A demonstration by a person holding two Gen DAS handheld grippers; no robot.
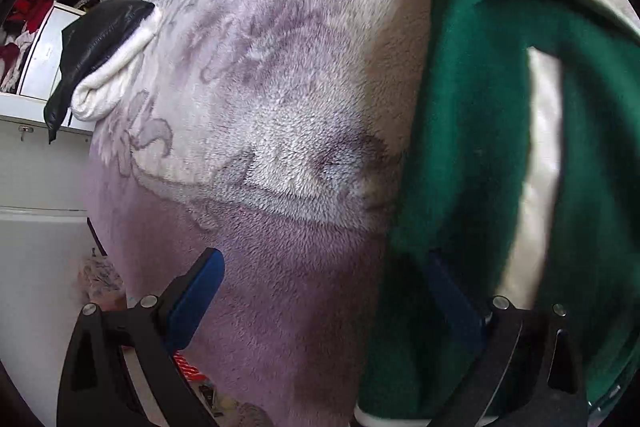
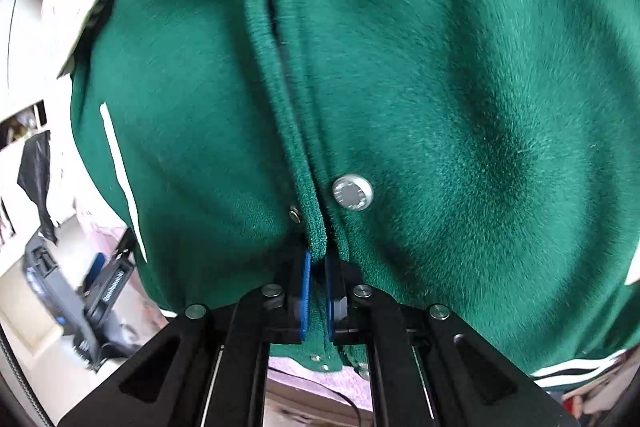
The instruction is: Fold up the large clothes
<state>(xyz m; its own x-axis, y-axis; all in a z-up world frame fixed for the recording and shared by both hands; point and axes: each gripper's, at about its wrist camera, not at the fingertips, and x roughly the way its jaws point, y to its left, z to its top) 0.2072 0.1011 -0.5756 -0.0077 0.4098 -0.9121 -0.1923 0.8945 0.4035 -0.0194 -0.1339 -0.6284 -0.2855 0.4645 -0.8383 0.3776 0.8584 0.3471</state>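
Note:
A green varsity jacket with cream sleeves and silver snap buttons fills the right wrist view. My right gripper is shut on its front placket edge, just below a snap button. In the left wrist view the jacket lies at the right on a lilac fleece blanket. My left gripper is open, its blue pads wide apart. The left pad is over the blanket; the right pad is against the jacket's green fabric.
A black leather garment and a cream cloth lie at the blanket's far left edge. White cabinets and shelves of red clothes stand beyond. The left gripper's body shows low in the right wrist view.

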